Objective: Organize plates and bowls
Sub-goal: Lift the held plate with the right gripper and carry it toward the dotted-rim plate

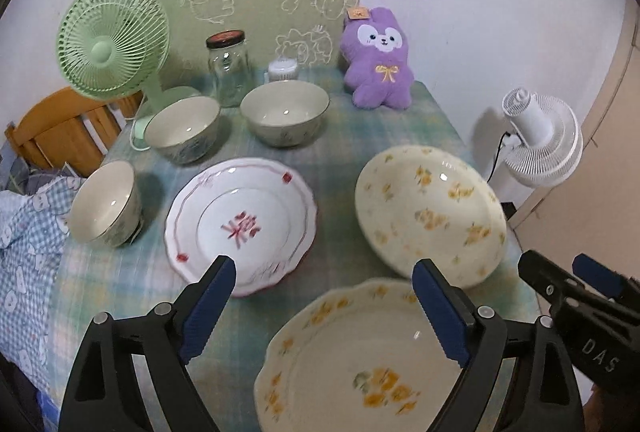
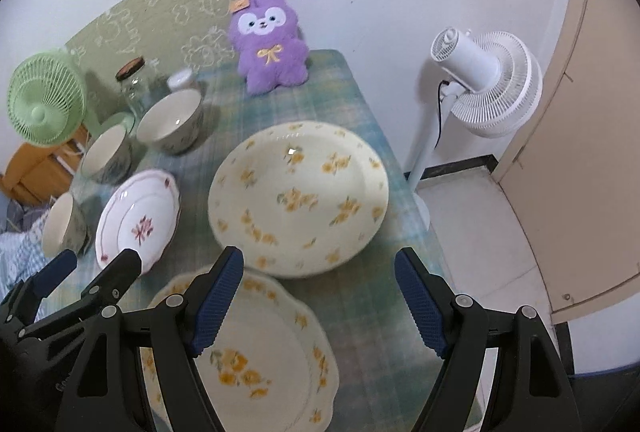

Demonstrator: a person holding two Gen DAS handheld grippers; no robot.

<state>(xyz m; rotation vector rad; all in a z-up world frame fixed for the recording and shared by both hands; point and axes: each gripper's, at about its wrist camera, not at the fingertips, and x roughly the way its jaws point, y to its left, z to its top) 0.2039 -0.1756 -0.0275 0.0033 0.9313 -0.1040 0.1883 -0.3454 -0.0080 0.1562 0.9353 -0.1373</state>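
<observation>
On the checked tablecloth lie a white plate with red marks (image 1: 240, 220) (image 2: 138, 218), a large cream round plate with yellow flowers (image 1: 430, 213) (image 2: 298, 201) and a scalloped cream flowered plate (image 1: 360, 364) (image 2: 256, 360) nearest me. Three pale bowls stand at the left: the near bowl (image 1: 106, 203) (image 2: 64, 228), the middle bowl (image 1: 182, 129) (image 2: 106, 153) and the far bowl (image 1: 284, 111) (image 2: 170, 121). My left gripper (image 1: 324, 268) (image 2: 96, 258) is open and empty above the near plates. My right gripper (image 2: 318, 260) (image 1: 560, 266) is open and empty above the scalloped plate.
A green desk fan (image 1: 114, 39), a glass jar (image 1: 228, 67), a small white container (image 1: 282, 69) and a purple plush toy (image 1: 378, 59) stand at the table's back. A white standing fan (image 2: 484, 83) and a beige door (image 2: 580, 135) are to the right. A wooden chair (image 1: 60, 129) is at left.
</observation>
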